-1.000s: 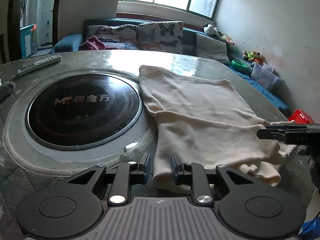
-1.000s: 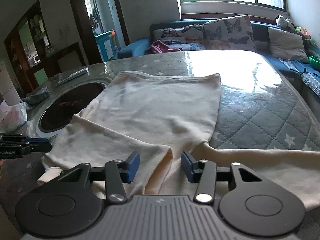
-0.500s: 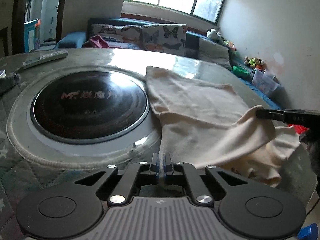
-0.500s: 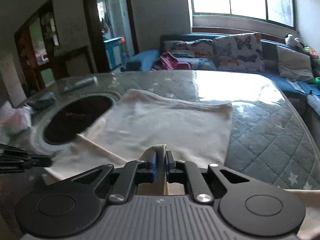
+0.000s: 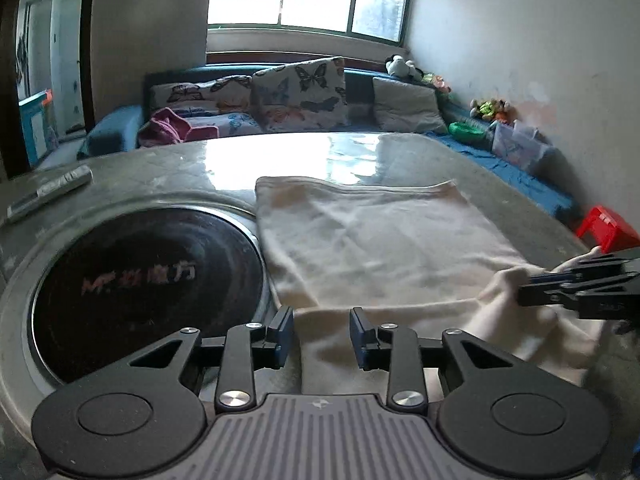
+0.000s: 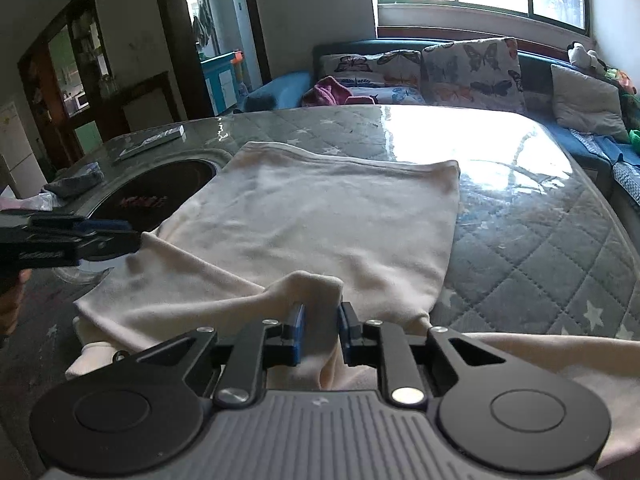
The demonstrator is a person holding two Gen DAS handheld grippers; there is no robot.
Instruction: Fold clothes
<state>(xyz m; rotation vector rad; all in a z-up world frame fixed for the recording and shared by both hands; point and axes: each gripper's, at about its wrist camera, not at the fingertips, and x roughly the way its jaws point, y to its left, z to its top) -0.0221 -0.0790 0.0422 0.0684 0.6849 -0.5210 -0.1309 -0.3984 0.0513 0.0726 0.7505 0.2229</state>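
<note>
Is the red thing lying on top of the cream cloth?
No, the red thing sits off past the table's edge, apart from the cream cloth.

The table (image 6: 560, 248) is large, with a rounded edge, and it is covered by a grey quilted cloth with white stars under a clear glossy sheet that reflects the window light. In its left part a round black cooktop (image 5: 148, 276) with reddish letters is set into the surface, inside a pale ring. A cream garment (image 6: 320, 220) lies flat on the table just beside the cooktop, and its left edge touches the ring. Near the far left edge lies a long flat silver remote (image 5: 50, 192). A small dark grey cloth (image 6: 74, 182) lies at the left side, apart from the garment.
</note>
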